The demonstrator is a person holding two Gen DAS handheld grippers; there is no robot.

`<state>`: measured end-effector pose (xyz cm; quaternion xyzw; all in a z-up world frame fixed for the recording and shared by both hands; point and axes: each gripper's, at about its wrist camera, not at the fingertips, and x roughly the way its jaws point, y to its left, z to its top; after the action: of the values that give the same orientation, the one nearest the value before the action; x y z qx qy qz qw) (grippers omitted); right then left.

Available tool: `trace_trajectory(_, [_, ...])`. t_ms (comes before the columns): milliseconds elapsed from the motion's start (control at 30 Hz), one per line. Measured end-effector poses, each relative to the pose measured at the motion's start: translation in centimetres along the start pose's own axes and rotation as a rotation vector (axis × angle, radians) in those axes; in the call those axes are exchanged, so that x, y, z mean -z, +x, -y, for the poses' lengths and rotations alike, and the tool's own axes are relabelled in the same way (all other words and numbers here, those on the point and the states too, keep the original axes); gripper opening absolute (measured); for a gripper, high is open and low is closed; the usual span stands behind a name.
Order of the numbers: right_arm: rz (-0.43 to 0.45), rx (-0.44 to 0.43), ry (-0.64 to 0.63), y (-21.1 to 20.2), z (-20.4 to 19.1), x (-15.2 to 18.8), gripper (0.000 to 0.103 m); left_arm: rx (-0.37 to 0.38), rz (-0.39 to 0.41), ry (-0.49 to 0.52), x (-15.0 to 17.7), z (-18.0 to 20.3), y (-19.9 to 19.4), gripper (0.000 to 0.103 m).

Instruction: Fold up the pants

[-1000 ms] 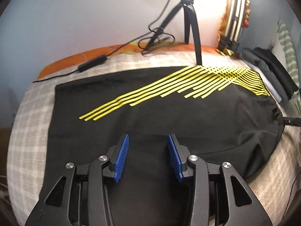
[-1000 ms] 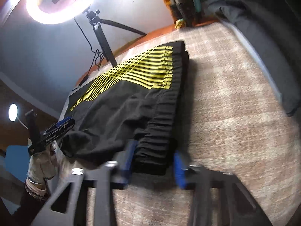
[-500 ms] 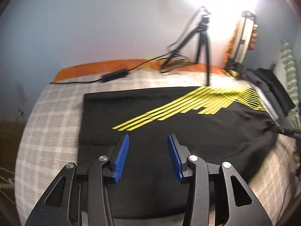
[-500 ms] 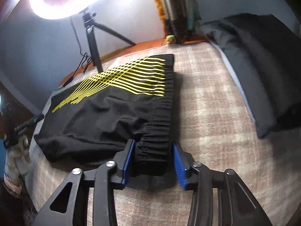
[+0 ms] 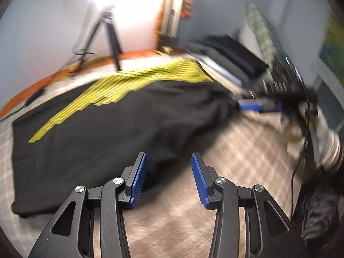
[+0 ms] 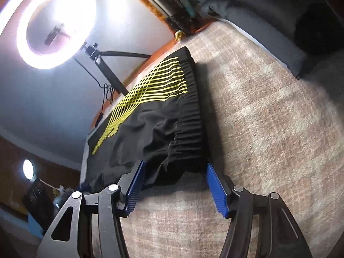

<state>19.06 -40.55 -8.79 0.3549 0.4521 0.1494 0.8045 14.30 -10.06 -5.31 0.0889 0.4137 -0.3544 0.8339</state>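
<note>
pants point(image 6: 163, 129) lying folded on the plaid bed cover point(image 6: 268, 129) | your right gripper point(image 6: 174, 185) is opening, waistband corner between its pads | your left gripper point(image 5: 168, 178) is hovering part-open, empty (blurred) | tripod point(image 5: 111, 40) standing far behind, dark pillow point(image 6: 279, 17) far right

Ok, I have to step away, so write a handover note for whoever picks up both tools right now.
Left tool: open, empty, over the pants' near edge.
Right tool: jaws opening, waistband corner between them, pads clear of it.
Black pants with yellow stripes lie folded flat on the checked blanket, waistband at the right end.
Done: folded along their length, it seems.
Left: likely the crosswise folds.
</note>
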Motion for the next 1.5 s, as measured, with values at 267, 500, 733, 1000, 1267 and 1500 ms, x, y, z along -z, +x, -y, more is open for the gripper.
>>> trace_trajectory(267, [0.004, -0.048, 0.159, -0.1, 1.4, 0.1, 0.066, -0.087, -0.065, 0.073, 0.1, -0.2, 4.3, 0.041])
trace_trajectory(500, [-0.019, -0.077, 0.187, 0.8, 0.9, 1.7, 0.067, -0.077, -0.05, 0.051, -0.4, -1.9, 3.9, 0.009])
trace_trajectory(733, [0.045, 0.0, 0.122, 1.6, 0.7, -0.6, 0.053, -0.018, -0.043, 0.032, 0.4, -1.7, 2.2, 0.005])
trace_trajectory(1000, [0.02, 0.051, -0.023, 1.5, -1.4, 0.7, 0.012, 0.026, 0.058, -0.011, -1.3, -1.8, -1.0, 0.011])
trace_trajectory(1267, [0.059, 0.103, -0.156, -1.2, -2.0, -0.5, 0.043, -0.045, 0.005, -0.062, -2.7, -3.6, 3.4, 0.029])
trace_trajectory(1500, [0.083, 0.005, -0.141, -2.1, -1.0, -6.0, 0.062, -0.012, -0.073, -0.039, -1.7, -3.5, 4.5, 0.029])
